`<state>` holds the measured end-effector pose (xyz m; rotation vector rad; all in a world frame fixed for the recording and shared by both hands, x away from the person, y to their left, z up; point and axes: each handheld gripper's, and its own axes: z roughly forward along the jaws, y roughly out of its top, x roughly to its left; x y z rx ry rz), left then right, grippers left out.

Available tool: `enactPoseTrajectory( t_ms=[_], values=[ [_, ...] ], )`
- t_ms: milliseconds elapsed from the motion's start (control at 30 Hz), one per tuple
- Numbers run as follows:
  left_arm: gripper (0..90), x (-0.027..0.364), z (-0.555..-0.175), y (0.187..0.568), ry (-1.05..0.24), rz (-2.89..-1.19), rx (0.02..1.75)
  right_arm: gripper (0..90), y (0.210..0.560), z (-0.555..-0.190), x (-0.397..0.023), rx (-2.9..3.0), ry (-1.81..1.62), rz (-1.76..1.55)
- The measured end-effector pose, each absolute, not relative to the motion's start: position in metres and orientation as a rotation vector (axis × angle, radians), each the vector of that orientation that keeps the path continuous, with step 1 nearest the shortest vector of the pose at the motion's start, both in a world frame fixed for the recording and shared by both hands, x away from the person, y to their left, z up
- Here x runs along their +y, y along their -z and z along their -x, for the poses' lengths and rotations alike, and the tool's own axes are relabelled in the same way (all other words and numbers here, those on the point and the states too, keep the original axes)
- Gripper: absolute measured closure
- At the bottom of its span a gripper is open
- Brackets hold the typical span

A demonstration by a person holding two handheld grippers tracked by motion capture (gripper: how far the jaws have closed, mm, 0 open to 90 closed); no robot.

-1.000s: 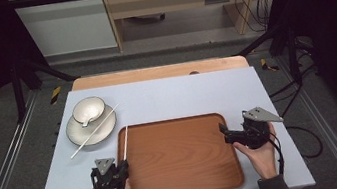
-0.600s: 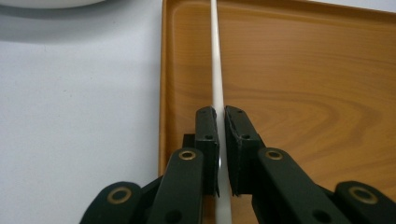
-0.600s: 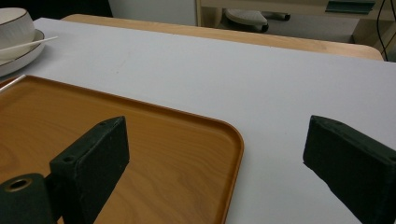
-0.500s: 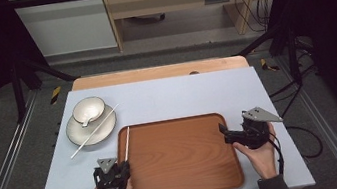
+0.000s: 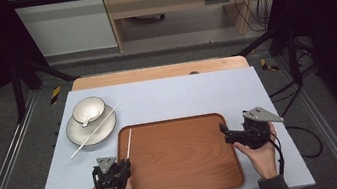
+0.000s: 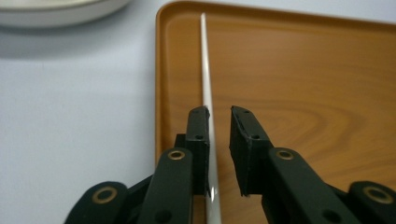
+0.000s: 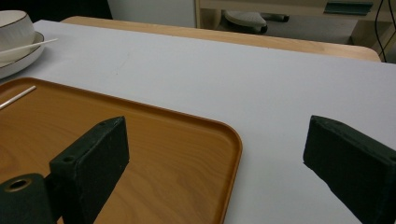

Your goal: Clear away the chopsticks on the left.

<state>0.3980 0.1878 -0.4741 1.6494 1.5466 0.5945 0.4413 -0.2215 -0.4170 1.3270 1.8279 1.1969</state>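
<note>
A brown wooden tray lies at the table's near middle. A thin white chopstick rests on the tray just inside its left rim. In the left gripper view this chopstick runs between the jaws of my left gripper, against the left jaw, with a narrow gap to the right one. From above, the left gripper sits at the tray's left edge. My right gripper stands wide open at the tray's right rim; in its own view the right gripper straddles the tray corner, holding nothing.
A pale plate with a white bowl on it sits at the left, beyond the tray. A second white chopstick lies slanted across the plate. The light table board stretches bare behind the tray.
</note>
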Motion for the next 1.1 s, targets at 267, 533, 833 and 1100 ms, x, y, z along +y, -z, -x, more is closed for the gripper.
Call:
enactPoseTrajectory(
  t_ms=[267,533,833,1100],
  values=[
    [64.2,0.200,-0.400,0.445,-0.604,-1.665,1.394,6.8,0.416,-0.440,-0.222,1.819,-1.206,-1.331],
    [47.7,0.217,-0.416,0.422,-0.613,-1.721,1.260,6.7,0.417,-0.440,-0.222,1.821,-1.202,-1.329],
    [37.0,0.236,-0.443,0.403,-0.580,-1.855,1.122,6.7,0.416,-0.440,-0.222,1.816,-1.203,-1.330],
    [28.1,0.253,-0.460,0.399,-0.573,-1.911,1.068,6.7,0.416,-0.439,-0.222,1.813,-1.206,-1.331]
  ],
)
